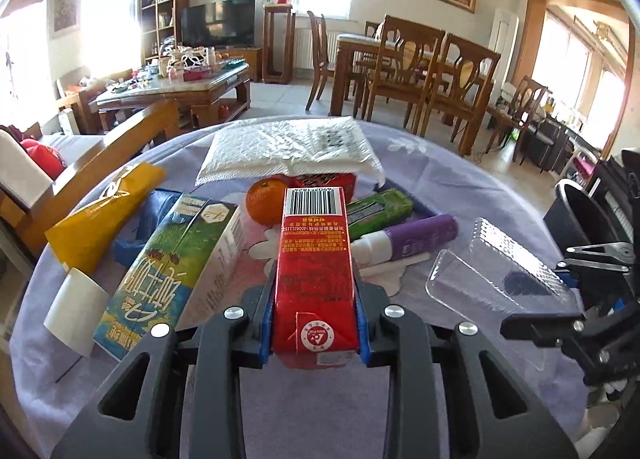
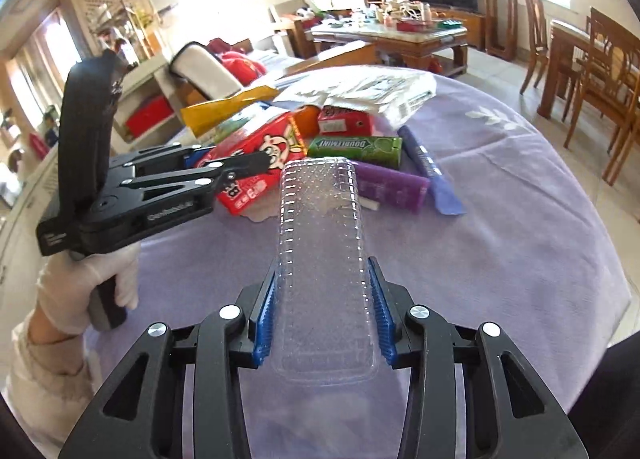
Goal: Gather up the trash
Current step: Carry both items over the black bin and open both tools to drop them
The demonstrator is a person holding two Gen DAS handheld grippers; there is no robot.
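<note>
My left gripper is shut on a red drink carton, barcode end pointing away, above the purple tablecloth. It also shows in the right wrist view, holding the red carton. My right gripper is shut on a clear plastic tray; the tray also shows at the right of the left wrist view. On the cloth lie a green milk carton, a yellow packet, an orange, a green gum pack and a purple tube.
A white bubble mailer lies at the far side of the table. A black bin stands off the table's right edge. A white roll sits at the left. Wooden chairs, a dining table and a coffee table stand beyond.
</note>
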